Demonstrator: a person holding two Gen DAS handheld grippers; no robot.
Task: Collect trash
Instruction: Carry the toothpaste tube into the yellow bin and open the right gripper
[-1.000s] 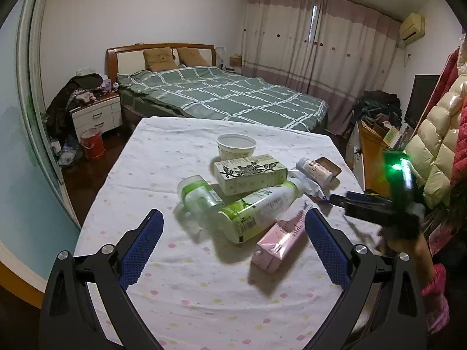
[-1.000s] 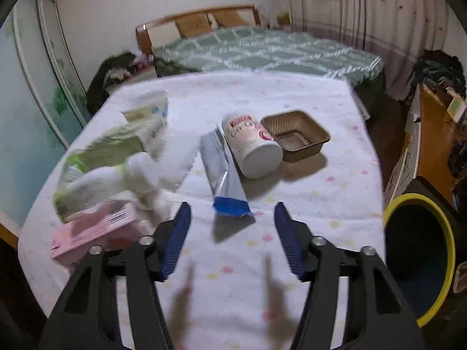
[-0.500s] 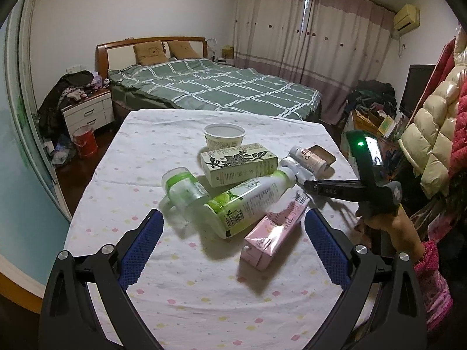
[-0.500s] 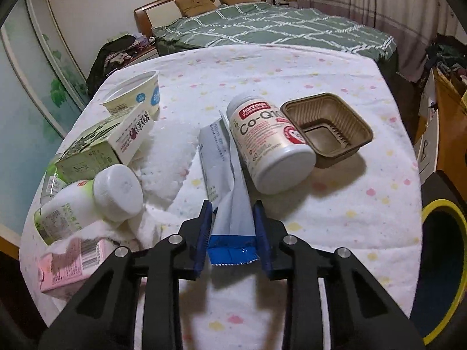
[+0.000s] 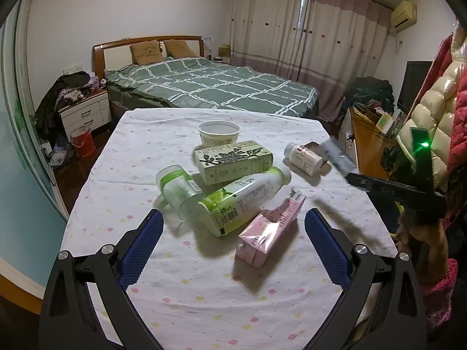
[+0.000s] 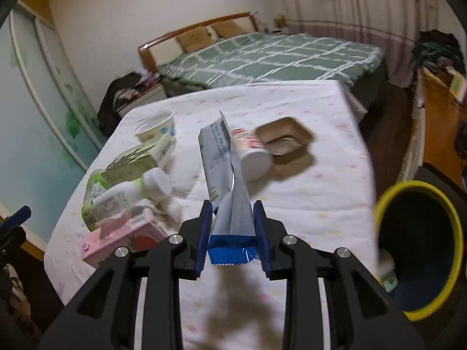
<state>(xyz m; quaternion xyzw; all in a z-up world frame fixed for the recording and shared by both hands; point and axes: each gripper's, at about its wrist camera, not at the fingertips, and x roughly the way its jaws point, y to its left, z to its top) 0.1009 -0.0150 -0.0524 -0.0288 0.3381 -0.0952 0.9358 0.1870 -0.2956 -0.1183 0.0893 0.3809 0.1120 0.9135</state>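
My right gripper (image 6: 232, 214) is shut on a grey and blue foil wrapper (image 6: 224, 175), lifted off the tablecloth (image 6: 306, 198) and standing up between the pads. From the left wrist view the wrapper (image 5: 337, 156) hangs above the table's right edge in that gripper (image 5: 354, 178). My left gripper (image 5: 232, 234) stands open low over the near table, nothing between its fingers. Ahead of it lie a pink carton (image 5: 270, 229), a green-labelled bottle (image 5: 242, 199), a clear cup (image 5: 176, 188) and a green box (image 5: 233, 160).
A yellow-rimmed bin (image 6: 420, 245) stands on the floor right of the table. A white supplement jar (image 6: 252, 153), a brown tray (image 6: 284, 140) and a yoghurt tub (image 6: 156, 128) lie farther back. A bed (image 5: 210, 84) is behind the table, coats (image 5: 437, 116) hang at right.
The right gripper closed on the wrapper, then lifted it off the cloth and swung right toward the bin. The left gripper stayed open and nearly still.
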